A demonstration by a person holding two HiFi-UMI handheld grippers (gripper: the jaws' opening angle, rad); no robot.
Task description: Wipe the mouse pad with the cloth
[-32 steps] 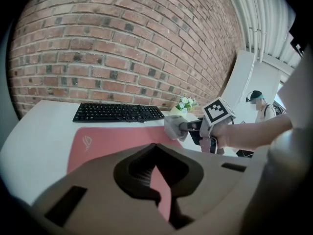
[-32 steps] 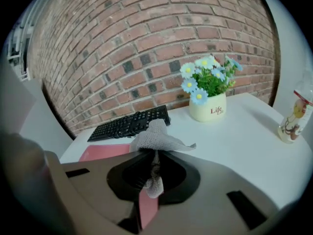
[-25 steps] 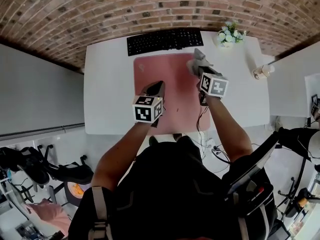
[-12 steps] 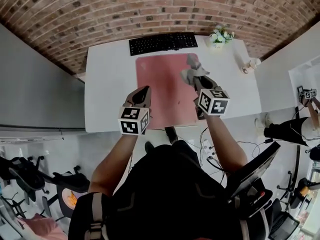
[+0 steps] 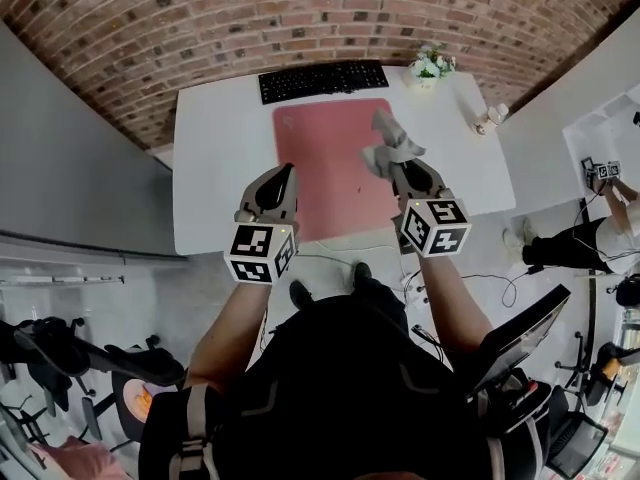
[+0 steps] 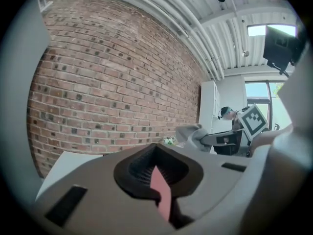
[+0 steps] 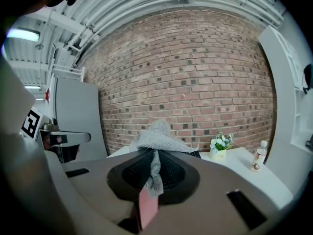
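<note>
Here, the right hand-held gripper (image 5: 393, 164) is clenched on the grey cloth (image 5: 387, 140).
The cloth bunches up out of its closed jaws, over the right part of the pink mouse pad (image 5: 320, 158). The left hand-held gripper (image 5: 282, 175) has its jaws pressed together and empty, by the pad's left edge over the white counter (image 5: 215, 158). A black keyboard (image 5: 322, 80) lies behind the pad.

Bright, even light from a ceiling strip (image 7: 19, 34); fisheye lenses bow the brick wall (image 5: 300, 18), and both gripper views are ringed black.
</note>
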